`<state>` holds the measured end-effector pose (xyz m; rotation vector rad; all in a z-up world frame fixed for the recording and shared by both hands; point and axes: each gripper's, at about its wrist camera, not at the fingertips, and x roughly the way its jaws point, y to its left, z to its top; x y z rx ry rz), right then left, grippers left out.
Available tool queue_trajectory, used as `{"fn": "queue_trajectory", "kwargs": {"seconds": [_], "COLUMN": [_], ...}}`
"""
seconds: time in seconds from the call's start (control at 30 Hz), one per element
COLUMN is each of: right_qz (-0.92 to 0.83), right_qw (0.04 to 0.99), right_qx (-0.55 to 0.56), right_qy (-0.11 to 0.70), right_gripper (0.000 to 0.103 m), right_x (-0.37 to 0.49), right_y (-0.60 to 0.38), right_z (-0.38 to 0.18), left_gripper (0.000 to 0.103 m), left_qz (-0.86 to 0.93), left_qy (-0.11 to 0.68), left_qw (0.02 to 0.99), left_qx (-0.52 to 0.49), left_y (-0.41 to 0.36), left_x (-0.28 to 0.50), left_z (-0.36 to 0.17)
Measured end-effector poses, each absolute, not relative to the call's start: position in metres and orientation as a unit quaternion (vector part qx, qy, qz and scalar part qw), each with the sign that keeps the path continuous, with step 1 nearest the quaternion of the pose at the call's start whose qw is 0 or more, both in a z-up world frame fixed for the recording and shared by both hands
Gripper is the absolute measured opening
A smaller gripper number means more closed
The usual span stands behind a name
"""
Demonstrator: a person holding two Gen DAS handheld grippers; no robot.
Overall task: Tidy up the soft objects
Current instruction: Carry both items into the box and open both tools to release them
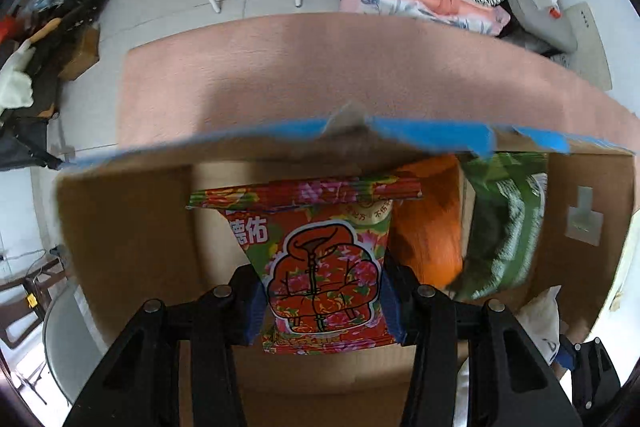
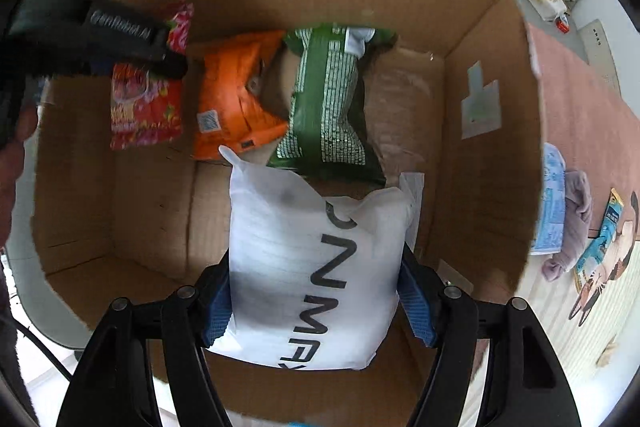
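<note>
Left gripper (image 1: 324, 301) clamps the floral pack (image 1: 320, 267); right gripper (image 2: 316, 303) pinches the white pouch (image 2: 312, 267). Both look light and squashy, best held mid-body over the cardboard box (image 2: 492, 147).

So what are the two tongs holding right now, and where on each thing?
Left tongs pinch the red floral packet by its lower sides; right tongs grip the white bag across its lower half.

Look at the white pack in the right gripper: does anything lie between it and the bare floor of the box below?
Nothing visible does. The white pack hangs in the right gripper over bare cardboard of the box. The orange pack and green pack lie further back, past its top edge; the left gripper holds the red pack off to one side.
</note>
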<state>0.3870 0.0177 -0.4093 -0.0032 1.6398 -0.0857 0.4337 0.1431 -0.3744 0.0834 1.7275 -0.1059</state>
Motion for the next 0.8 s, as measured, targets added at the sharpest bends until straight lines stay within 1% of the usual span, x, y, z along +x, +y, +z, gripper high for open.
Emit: {"fn": "queue_trajectory", "kwargs": {"seconds": [0.23, 0.33, 0.43, 0.5, 0.53, 0.57, 0.6, 0.63, 0.67, 0.7, 0.8], "right_qz": [-0.046, -0.046, -0.046, -0.045, -0.047, -0.05, -0.051, -0.053, -0.059, -0.062, -0.069], "right_qw": [0.664, 0.656, 0.644, 0.641, 0.645, 0.653, 0.66, 0.666, 0.672, 0.677, 0.693], "right_qx": [-0.005, -0.006, 0.005, 0.021, 0.028, 0.034, 0.039, 0.044, 0.048, 0.049, 0.052], "right_qy": [0.746, 0.754, 0.764, 0.766, 0.762, 0.755, 0.749, 0.743, 0.736, 0.731, 0.716], "right_gripper": [0.077, 0.08, 0.081, 0.084, 0.09, 0.096, 0.097, 0.1, 0.103, 0.103, 0.103], "right_x": [0.393, 0.395, 0.396, 0.395, 0.395, 0.395, 0.395, 0.396, 0.395, 0.395, 0.389], "right_y": [0.016, 0.015, 0.016, 0.013, 0.012, 0.01, 0.008, 0.005, 0.003, 0.002, -0.001], "right_z": [-0.426, -0.43, -0.43, -0.423, -0.415, -0.405, -0.396, -0.387, -0.377, -0.369, -0.348], "left_gripper": [0.044, 0.044, 0.045, 0.046, 0.047, 0.053, 0.059, 0.061, 0.066, 0.069, 0.086], "left_qz": [-0.063, -0.065, -0.065, -0.064, -0.068, -0.068, -0.068, -0.069, -0.071, -0.072, -0.065], "left_qy": [0.77, 0.771, 0.778, 0.781, 0.778, 0.772, 0.765, 0.76, 0.753, 0.745, 0.715], "left_qw": [0.634, 0.632, 0.624, 0.619, 0.624, 0.631, 0.64, 0.646, 0.654, 0.663, 0.696], "left_qx": [0.036, 0.039, 0.048, 0.046, 0.035, 0.028, 0.028, 0.027, 0.024, 0.023, 0.021], "left_y": [0.134, 0.134, 0.133, 0.136, 0.138, 0.142, 0.144, 0.145, 0.148, 0.15, 0.159], "left_x": [0.442, 0.444, 0.446, 0.447, 0.448, 0.448, 0.448, 0.447, 0.445, 0.442, 0.424], "left_z": [-0.392, -0.391, -0.386, -0.377, -0.368, -0.357, -0.345, -0.336, -0.323, -0.312, -0.278]}}
